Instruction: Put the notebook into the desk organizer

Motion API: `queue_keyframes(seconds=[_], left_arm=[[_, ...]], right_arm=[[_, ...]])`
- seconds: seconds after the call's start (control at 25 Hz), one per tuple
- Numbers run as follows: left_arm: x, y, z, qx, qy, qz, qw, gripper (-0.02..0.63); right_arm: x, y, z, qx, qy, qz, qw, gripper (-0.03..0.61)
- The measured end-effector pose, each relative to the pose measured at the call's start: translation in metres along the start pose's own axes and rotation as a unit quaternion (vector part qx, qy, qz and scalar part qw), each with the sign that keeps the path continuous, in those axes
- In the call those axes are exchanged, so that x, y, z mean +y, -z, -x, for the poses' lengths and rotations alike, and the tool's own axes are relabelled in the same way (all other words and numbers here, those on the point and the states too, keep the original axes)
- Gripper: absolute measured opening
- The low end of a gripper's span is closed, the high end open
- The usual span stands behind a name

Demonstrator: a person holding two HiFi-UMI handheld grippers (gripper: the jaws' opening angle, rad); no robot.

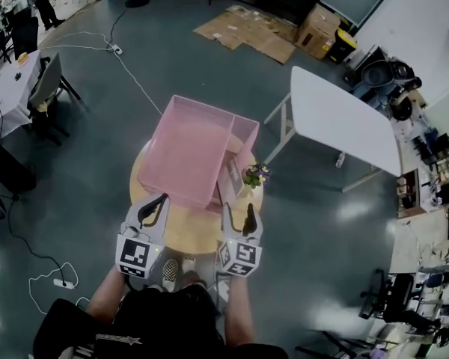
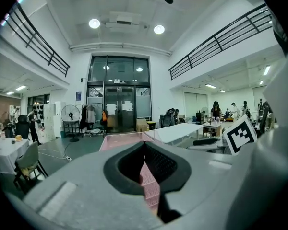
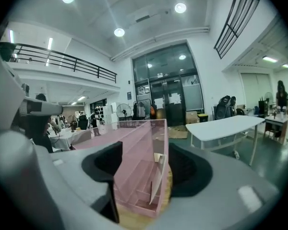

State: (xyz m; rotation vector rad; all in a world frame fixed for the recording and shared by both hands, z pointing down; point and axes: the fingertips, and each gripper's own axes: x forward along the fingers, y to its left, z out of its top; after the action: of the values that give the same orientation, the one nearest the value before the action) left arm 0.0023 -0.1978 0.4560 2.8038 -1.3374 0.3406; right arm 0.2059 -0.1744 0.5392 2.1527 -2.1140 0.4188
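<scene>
A pink desk organizer stands on a round wooden table. A thin pale notebook stands on edge in its narrow right-hand compartment. The right gripper view shows this notebook leaning inside the pink organizer. My right gripper hovers at the table's near edge, just short of that compartment. Its jaws stand wide open with nothing between them. My left gripper is at the near left of the organizer. Its pads meet at the tips and hold nothing.
A small pot of flowers sits on the table right of the organizer. A white folding table stands to the right, flattened cardboard lies on the floor behind, and a chair stands at the left. Cables run across the floor.
</scene>
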Motion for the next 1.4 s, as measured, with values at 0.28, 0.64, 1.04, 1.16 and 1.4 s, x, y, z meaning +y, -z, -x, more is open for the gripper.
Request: queue_keyframes(seconds=[0.28, 0.64, 1.04, 1.16, 1.4], left_arm=[[-0.013, -0.015, 0.026, -0.025, 0.019, -0.01, 0.9995, 0.011], [-0.034, -0.029, 0.062, -0.048, 0.044, -0.019, 0.9977, 0.011], [-0.051, -0.019, 0.098, -0.048, 0.059, -0.024, 0.9968, 0.011], [-0.055, -0.014, 0.106, -0.046, 0.061, -0.024, 0.9968, 0.011], [-0.052, -0.011, 0.116, -0.044, 0.061, -0.022, 0.9969, 0.011]], right_arm=[[0.022, -0.039, 0.054, -0.039, -0.012, 0.014, 0.999, 0.295], [0.045, -0.061, 0.13, -0.071, 0.005, 0.038, 0.997, 0.215], [0.063, -0.052, 0.195, -0.088, 0.031, 0.055, 0.994, 0.077], [0.067, -0.047, 0.203, -0.09, 0.033, 0.052, 0.994, 0.023], [0.077, -0.045, 0.207, -0.09, 0.027, 0.048, 0.994, 0.006]])
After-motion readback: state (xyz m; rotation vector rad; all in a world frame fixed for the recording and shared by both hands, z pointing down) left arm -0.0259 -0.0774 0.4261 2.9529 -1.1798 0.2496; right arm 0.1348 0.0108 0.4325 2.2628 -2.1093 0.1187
